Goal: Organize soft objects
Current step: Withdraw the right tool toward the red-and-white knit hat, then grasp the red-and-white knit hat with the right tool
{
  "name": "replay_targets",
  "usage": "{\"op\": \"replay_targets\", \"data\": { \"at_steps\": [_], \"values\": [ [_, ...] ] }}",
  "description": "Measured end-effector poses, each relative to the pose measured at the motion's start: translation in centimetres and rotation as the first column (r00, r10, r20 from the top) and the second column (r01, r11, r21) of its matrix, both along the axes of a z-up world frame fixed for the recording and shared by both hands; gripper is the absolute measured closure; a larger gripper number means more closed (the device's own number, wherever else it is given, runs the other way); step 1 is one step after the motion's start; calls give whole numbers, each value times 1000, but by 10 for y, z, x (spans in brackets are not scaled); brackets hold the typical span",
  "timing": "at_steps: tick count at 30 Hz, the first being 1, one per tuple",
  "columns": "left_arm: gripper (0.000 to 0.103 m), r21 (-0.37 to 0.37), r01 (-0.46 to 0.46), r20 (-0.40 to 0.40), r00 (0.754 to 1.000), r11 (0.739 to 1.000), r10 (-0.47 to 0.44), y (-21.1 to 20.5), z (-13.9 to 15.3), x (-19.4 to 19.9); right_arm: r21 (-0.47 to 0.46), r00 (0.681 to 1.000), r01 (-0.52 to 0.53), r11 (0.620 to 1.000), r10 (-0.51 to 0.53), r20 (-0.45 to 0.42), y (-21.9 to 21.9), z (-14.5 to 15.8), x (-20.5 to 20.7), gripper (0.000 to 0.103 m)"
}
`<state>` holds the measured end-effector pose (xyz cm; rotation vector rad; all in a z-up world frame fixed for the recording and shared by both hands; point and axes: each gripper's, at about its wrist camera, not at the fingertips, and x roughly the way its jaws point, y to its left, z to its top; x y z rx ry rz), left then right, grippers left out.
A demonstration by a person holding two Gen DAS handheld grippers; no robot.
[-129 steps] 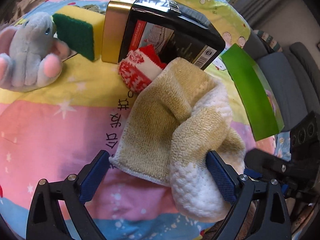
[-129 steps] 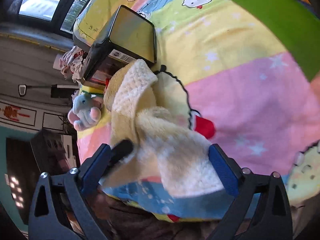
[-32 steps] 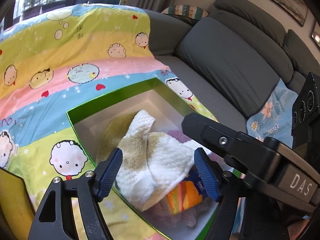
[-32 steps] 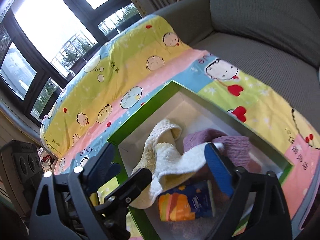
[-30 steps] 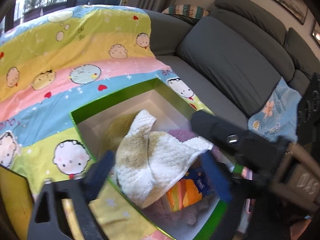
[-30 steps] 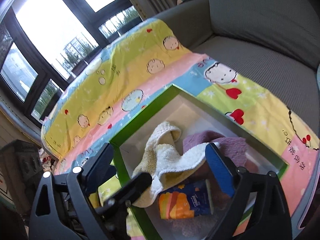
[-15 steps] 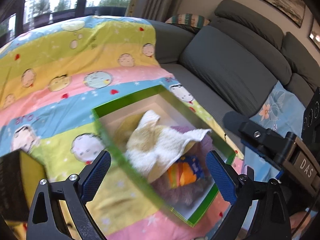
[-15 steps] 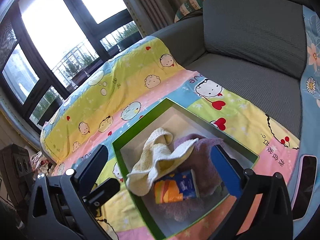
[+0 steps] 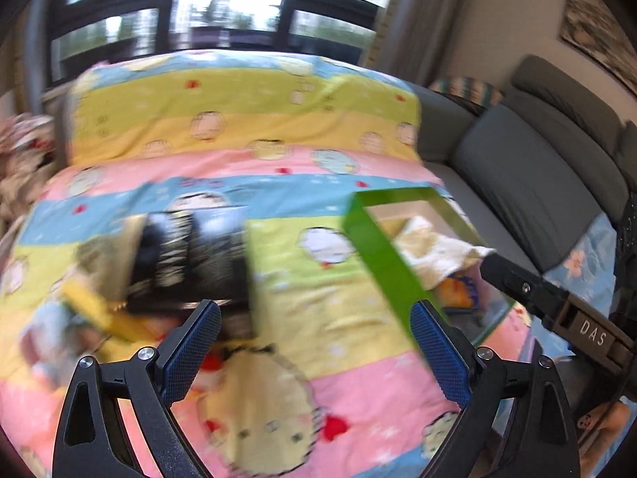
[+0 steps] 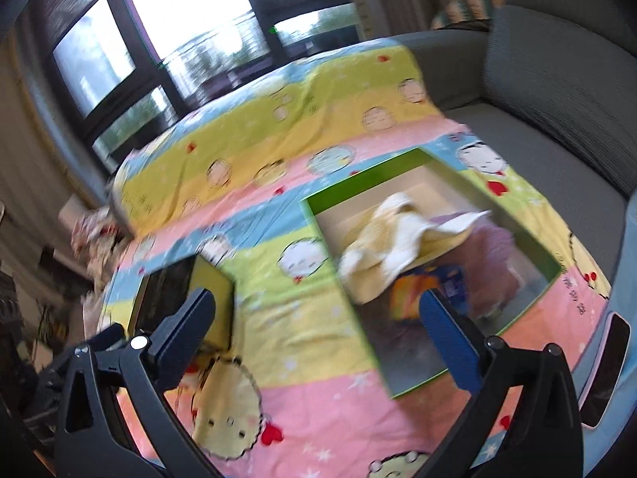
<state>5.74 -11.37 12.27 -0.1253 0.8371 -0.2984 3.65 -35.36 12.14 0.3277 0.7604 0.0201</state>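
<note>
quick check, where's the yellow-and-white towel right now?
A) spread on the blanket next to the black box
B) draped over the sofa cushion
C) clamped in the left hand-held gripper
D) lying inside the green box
D: the towel lies loose inside the green box, over the purple cloth and the orange-and-blue packet; both hand-held grippers stand open with nothing between their fingers.

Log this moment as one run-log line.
stage: between picks | left gripper: open, empty | right gripper: open, empty | towel: in green box

Grey sofa (image 10: 557,91), cartoon-print blanket (image 9: 239,127), dark-framed windows (image 10: 191,12)
</note>
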Motion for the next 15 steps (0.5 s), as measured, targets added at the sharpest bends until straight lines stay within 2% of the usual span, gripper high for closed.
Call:
{"op": "replay_targets", "data": {
  "at_steps": [3, 9, 12, 15],
  "values": [
    [7, -18, -63, -12, 998, 998, 63, 27, -5, -14, -18, 996, -82, 996, 82, -18, 28, -5, -3, 1],
    [7, -83, -215, -79, 975, 973, 209, 95, -35, -44, -44, 973, -216, 975, 212, -89, 81, -26, -5, 1],
    [7, -42, -280, -110, 955, 959, 274, 122, -58, -55, -45, 959, -268, 962, 263, -105, 102, -33, -7, 2],
    [7, -28, -315, -127, 942, 949, 309, 138, -74, -64, 15, 944, -307, 952, 306, -125, 119, -44, -2, 4]
  ]
}}
